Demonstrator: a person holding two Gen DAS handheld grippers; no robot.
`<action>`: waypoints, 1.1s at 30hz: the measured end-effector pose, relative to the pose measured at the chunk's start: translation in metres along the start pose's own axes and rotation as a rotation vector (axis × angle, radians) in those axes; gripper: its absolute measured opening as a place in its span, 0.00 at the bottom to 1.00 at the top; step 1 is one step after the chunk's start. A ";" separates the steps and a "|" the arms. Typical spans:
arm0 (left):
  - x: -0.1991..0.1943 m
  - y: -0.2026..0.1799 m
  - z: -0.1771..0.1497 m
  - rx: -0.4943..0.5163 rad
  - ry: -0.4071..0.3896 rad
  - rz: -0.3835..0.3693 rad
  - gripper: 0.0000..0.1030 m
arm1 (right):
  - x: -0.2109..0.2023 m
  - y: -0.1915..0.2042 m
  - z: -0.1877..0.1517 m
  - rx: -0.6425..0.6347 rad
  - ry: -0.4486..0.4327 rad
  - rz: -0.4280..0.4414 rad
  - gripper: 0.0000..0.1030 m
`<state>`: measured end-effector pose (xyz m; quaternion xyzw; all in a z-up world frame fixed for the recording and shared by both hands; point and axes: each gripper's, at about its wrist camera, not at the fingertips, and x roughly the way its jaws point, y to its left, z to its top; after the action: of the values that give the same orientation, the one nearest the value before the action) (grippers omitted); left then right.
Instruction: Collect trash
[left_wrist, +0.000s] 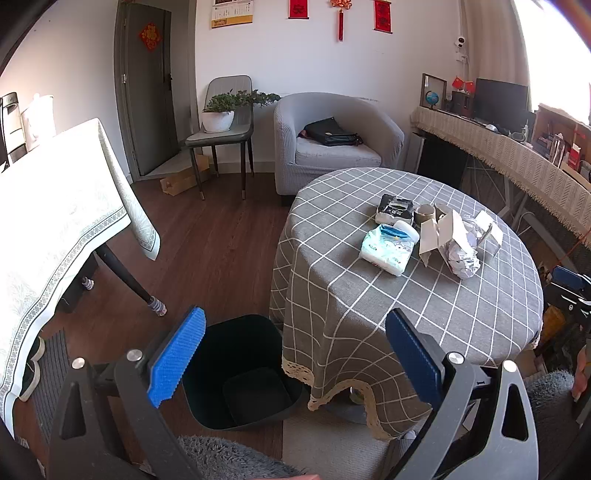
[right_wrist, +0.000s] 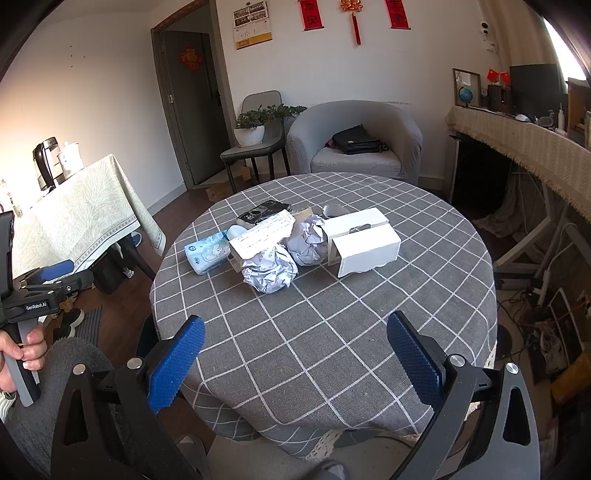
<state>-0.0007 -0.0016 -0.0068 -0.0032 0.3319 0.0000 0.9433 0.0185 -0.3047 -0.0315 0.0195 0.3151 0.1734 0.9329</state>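
Right wrist: gripper (right_wrist: 295, 354) released; crumpled paper (right_wrist: 269, 272) ahead — well apart.

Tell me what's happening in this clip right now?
A person holds two handheld grippers over a round table with a grey checked cloth. Both the left gripper and right gripper are open and empty. Crumpled paper, a white box and a tissue pack lie untouched; the black bin on the floor looks empty.

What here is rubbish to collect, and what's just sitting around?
For the job: crumpled paper balls, white boxes, printed sheet, cardboard roll, black bin.
Just lying about: potted plant, black bag, kettle.
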 end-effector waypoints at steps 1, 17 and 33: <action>0.000 -0.001 -0.001 0.000 -0.001 0.000 0.97 | 0.000 0.000 0.000 0.000 0.000 0.000 0.97; 0.000 0.001 0.001 -0.004 0.007 -0.001 0.97 | 0.000 0.001 0.002 0.001 0.001 0.000 0.97; 0.001 0.001 0.001 -0.002 0.009 -0.001 0.97 | 0.000 0.000 0.002 0.002 0.001 0.001 0.97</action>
<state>0.0004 -0.0007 -0.0065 -0.0045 0.3363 0.0000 0.9418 0.0198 -0.3041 -0.0302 0.0203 0.3158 0.1735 0.9326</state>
